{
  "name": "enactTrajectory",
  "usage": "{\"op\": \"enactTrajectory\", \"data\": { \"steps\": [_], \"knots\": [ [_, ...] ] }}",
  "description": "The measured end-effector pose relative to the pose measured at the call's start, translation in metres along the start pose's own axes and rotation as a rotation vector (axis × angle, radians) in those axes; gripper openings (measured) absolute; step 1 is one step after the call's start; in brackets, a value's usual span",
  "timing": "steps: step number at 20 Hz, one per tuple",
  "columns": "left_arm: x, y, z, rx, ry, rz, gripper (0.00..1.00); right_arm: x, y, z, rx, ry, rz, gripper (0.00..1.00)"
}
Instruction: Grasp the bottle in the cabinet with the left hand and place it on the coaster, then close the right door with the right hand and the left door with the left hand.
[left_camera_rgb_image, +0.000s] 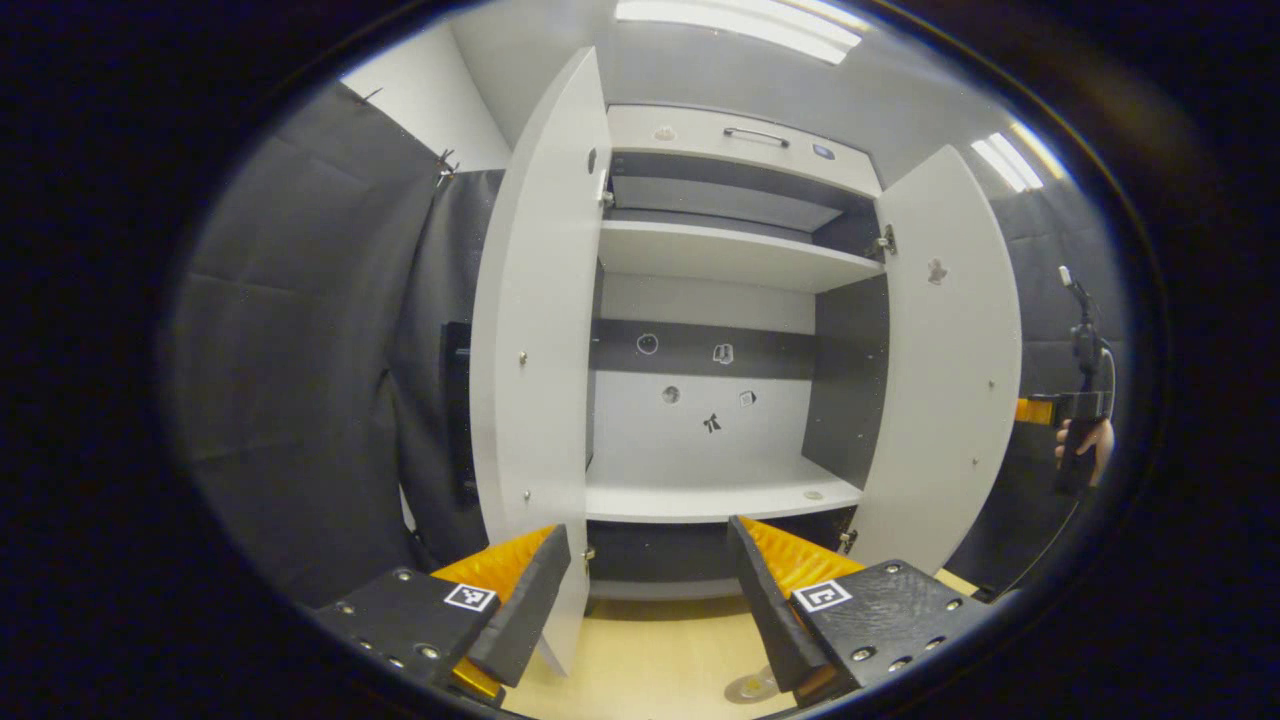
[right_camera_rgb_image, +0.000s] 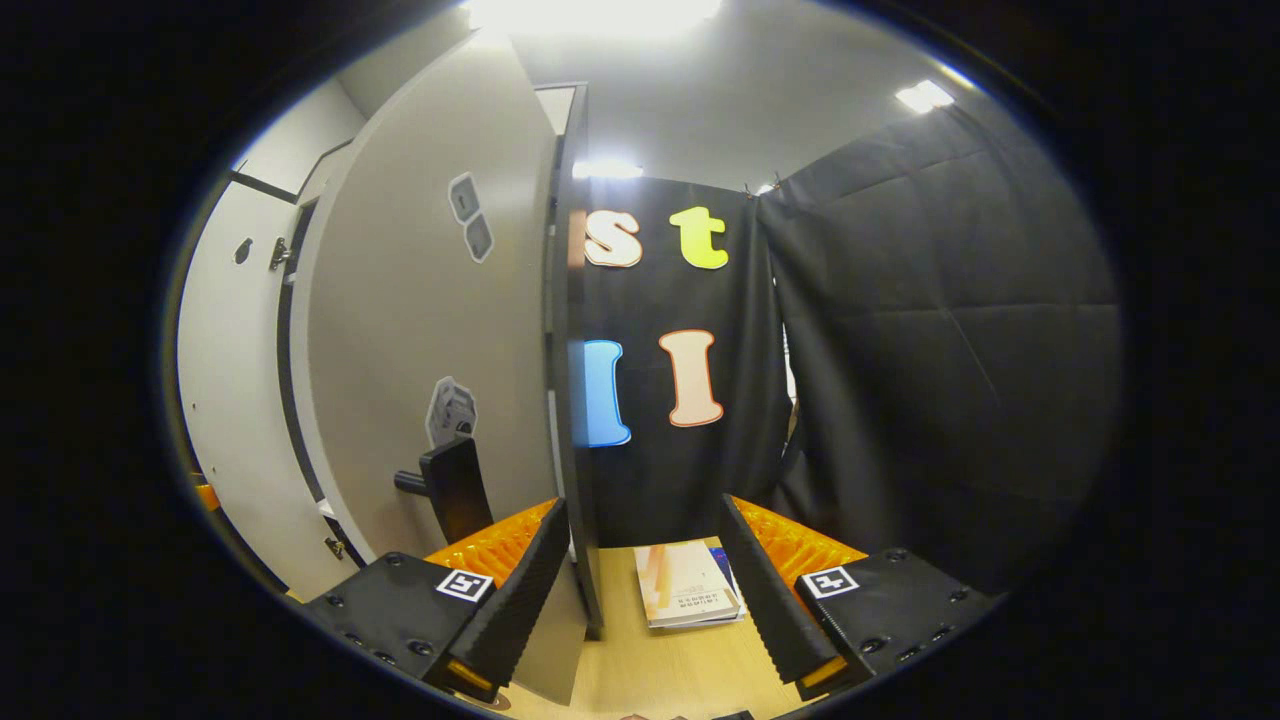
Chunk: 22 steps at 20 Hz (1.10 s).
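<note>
In the right gripper view the right gripper (right_camera_rgb_image: 640, 590) is wide open and empty, the right door (right_camera_rgb_image: 430, 330) edge between its fingers; the left gripper (left_camera_rgb_image: 650, 600), likewise open and empty, faces the bottle-free cabinet (left_camera_rgb_image: 720, 490), left door (left_camera_rgb_image: 535, 400) just beyond its left finger.

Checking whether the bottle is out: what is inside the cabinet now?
The cabinet shelves look bare: no bottle, just small stickers on the back panel. The open left door covers the inner left side.
</note>
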<state>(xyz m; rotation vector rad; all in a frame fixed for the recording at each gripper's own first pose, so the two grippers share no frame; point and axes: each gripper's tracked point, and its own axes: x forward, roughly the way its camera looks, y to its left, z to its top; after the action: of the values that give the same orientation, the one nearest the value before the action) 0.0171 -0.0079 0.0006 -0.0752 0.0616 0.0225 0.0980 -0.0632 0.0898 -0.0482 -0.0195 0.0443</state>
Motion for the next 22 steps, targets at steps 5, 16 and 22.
{"op": "enactTrajectory", "data": {
  "steps": [5,16,22],
  "knots": [
    [-0.009,0.019,-0.003,-0.003,-0.004,-0.007,0.91,-0.002,0.040,0.000,-0.004,-0.027,0.027,0.96],
    [-0.032,0.073,-0.020,0.006,0.029,0.034,0.91,0.010,0.134,-0.021,-0.081,0.005,0.108,0.96],
    [-0.047,0.113,-0.039,-0.041,0.048,0.096,0.91,-0.005,0.141,-0.034,-0.011,0.010,0.133,0.97]
  ]
}}
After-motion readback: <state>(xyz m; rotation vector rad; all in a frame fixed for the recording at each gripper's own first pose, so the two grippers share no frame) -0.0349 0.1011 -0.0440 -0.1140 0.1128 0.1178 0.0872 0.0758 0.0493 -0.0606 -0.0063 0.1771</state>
